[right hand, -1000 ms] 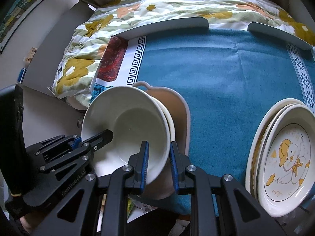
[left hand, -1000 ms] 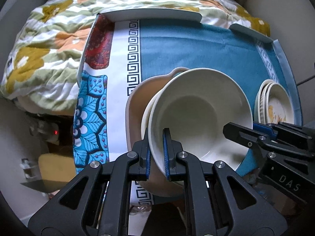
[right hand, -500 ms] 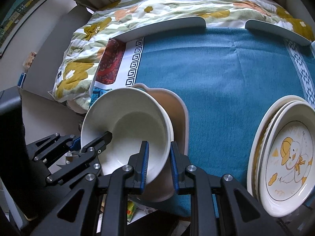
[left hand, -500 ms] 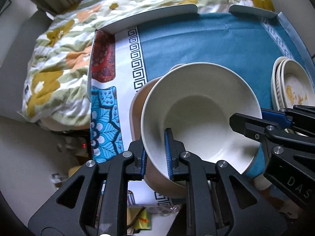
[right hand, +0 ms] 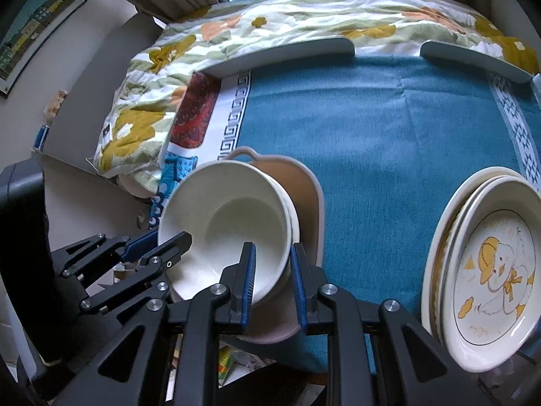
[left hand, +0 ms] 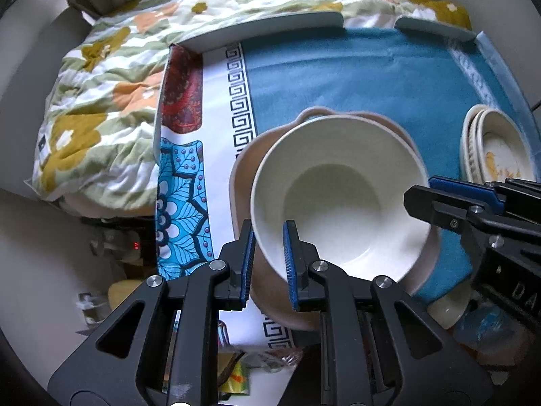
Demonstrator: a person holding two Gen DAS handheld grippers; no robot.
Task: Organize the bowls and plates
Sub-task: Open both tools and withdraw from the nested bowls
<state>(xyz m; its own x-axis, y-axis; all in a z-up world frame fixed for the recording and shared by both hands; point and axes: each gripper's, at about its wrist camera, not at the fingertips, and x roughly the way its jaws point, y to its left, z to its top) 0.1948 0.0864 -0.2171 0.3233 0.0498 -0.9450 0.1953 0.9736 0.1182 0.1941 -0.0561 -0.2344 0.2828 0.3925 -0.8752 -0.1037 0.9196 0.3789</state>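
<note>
A white bowl (left hand: 338,196) sits nested in a tan dish (left hand: 247,182) with a loop handle, near the table's front left. It also shows in the right wrist view (right hand: 233,223), on another white bowl inside the tan dish (right hand: 304,199). My left gripper (left hand: 267,240) straddles the bowl's near rim, jaws slightly apart, pads (left hand: 289,253) not pressing it. My right gripper (right hand: 272,260) straddles the opposite rim, also loose. A stack of plates (right hand: 490,264) with a duck drawing lies at the right.
The table wears a blue cloth (right hand: 389,142) with a patterned white border (left hand: 219,135). Grey rails (right hand: 287,50) edge the far side. A flowered quilt (right hand: 304,17) lies beyond. Clutter lies below the table's front edge (left hand: 236,372).
Both grippers have opened from their grip on the white bowl's rim. The bowl has come down level into the stack in the tan dish.
</note>
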